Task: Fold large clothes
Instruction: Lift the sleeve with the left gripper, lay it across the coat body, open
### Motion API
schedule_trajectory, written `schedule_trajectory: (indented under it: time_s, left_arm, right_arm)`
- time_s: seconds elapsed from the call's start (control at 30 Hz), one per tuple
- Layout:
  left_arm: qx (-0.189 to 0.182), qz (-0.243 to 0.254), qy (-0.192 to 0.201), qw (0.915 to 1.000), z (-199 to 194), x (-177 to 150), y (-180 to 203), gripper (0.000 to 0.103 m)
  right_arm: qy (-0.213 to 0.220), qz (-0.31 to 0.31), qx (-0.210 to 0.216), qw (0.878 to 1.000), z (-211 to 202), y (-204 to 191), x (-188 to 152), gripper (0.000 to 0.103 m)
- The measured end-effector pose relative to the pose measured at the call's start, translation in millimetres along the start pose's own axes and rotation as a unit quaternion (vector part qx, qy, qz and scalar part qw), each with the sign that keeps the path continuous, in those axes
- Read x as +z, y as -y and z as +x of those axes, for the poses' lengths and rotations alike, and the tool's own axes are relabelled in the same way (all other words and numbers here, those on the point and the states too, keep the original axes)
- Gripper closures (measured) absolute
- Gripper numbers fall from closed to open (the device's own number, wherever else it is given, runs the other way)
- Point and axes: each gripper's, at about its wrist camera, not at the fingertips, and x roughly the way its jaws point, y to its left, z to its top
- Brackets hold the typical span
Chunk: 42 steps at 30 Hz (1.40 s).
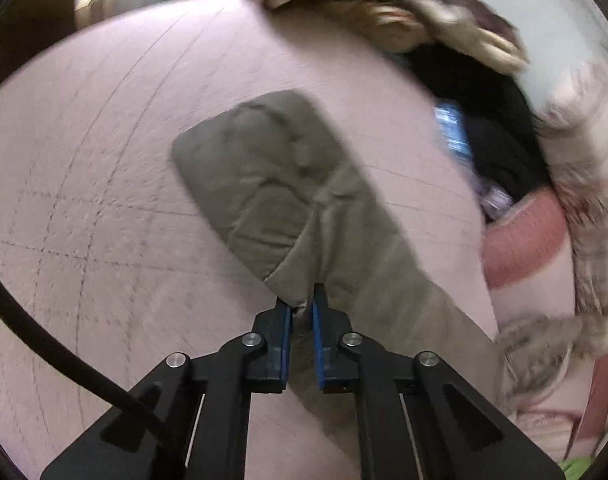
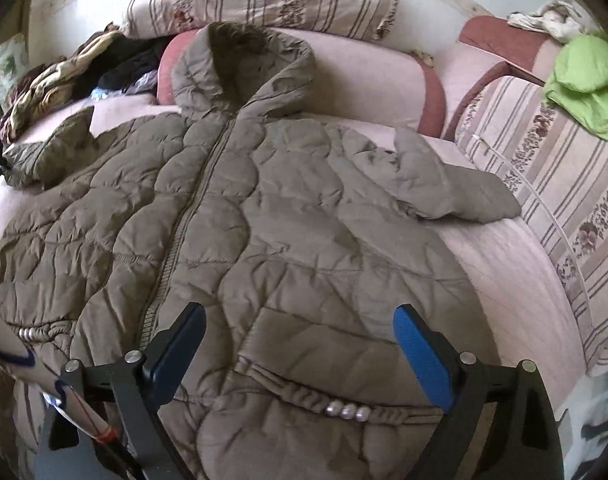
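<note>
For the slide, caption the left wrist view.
Left hand-held gripper shut on the olive puffer jacket's sleeve above the pink bed cover.

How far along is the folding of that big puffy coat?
Barely begun. The olive-brown quilted hooded coat lies spread flat, zipped, on the pink sofa seat. In hand: the left claw is shut on one sleeve, stretched out sideways. The right claw hovers open above the hem. No fold shows yet; all folding remains.
</note>
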Motion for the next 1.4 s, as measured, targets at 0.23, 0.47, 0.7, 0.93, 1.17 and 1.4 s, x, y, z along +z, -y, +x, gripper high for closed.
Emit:
schedule_trajectory:
  time_s: [0.23, 0.47, 0.7, 0.93, 1.17, 1.4]
  left_arm:
    - [-0.086, 0.160, 0.007, 0.9834, -66, -78, 126, 0.096]
    - [-0.145, 0.283, -0.052, 0.9466, -55, -213, 229, 0.095]
    - [-0.117, 0.375, -0.060, 0.9176, -61, -312, 245, 0.062]
    - [-0.034, 0.415, 0.060, 0.9072, -112, -345, 176, 0.033]
    - [0.068, 0.394, 0.086, 0.9126, -85, -330, 104, 0.033]
    - [0.065, 0.360, 0.080, 0.9271, -73, -309, 74, 0.033]
  right_arm:
    - [0.012, 0.016, 0.020, 1.000, -16, 15, -6, 0.010]
    - [0.016, 0.068, 0.029, 0.997, -31, 44, -11, 0.010]
    - [0.023, 0.099, 0.017, 0.995, -44, 78, -7, 0.010]
    - [0.012, 0.109, 0.051, 0.993, -30, 86, 16, 0.010]
    - [-0.025, 0.127, 0.092, 0.987, 41, 71, 61, 0.010]
    - [-0.115, 0.244, 0.109, 0.957, 155, 79, 106, 0.015]
